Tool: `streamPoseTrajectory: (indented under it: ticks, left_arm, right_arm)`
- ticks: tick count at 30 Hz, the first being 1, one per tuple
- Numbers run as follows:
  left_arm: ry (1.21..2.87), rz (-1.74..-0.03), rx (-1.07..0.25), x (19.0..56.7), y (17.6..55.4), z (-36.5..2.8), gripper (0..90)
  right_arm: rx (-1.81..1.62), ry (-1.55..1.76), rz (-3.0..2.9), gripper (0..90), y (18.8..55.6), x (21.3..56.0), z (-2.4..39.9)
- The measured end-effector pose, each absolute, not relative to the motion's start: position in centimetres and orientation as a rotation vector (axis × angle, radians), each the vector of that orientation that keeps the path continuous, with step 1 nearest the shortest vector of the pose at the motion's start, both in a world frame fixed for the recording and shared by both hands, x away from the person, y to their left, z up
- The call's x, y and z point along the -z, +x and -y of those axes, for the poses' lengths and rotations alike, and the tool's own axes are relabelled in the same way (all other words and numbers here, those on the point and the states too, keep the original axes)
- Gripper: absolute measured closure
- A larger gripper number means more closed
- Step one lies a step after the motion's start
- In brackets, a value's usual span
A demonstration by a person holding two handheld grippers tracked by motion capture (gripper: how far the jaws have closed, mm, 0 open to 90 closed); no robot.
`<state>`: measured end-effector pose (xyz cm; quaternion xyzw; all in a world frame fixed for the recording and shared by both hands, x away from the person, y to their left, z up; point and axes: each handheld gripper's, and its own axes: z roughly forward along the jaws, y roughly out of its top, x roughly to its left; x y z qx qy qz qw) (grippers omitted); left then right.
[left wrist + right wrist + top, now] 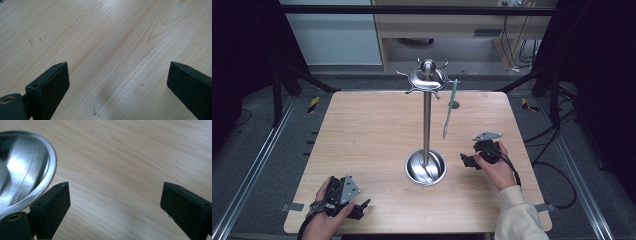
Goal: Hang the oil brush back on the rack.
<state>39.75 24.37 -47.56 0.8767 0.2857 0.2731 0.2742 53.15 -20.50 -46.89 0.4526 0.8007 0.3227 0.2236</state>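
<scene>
A steel utensil stand [427,120] rises from a round dish base [426,167] in the middle of the wooden table [362,130]. Its hooked top [427,77] carries a thin green-handled utensil [450,107] hanging on the right side. My left gripper [362,205] lies near the front left corner, open, with bare wood between its jaws. My right gripper [464,160] sits just right of the base, open over bare wood. The right gripper view catches the base's shiny rim [51,162] at its left.
Black frame posts stand at the table's back corners. Metal rails [257,165] run along both sides on the floor. A wooden desk [447,25] and loose cables [522,50] lie beyond the far edge.
</scene>
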Motion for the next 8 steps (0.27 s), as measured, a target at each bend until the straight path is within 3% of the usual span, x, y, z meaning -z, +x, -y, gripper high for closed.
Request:
streamPoseTrajectory:
  ticks: [8]
  left_arm:
    - [2.361,-0.768,-0.734,47.61,39.78,-24.38,3.7]
  right_arm:
    - [-0.871,1.236,-2.259,9.8,53.21,47.69,20.04]
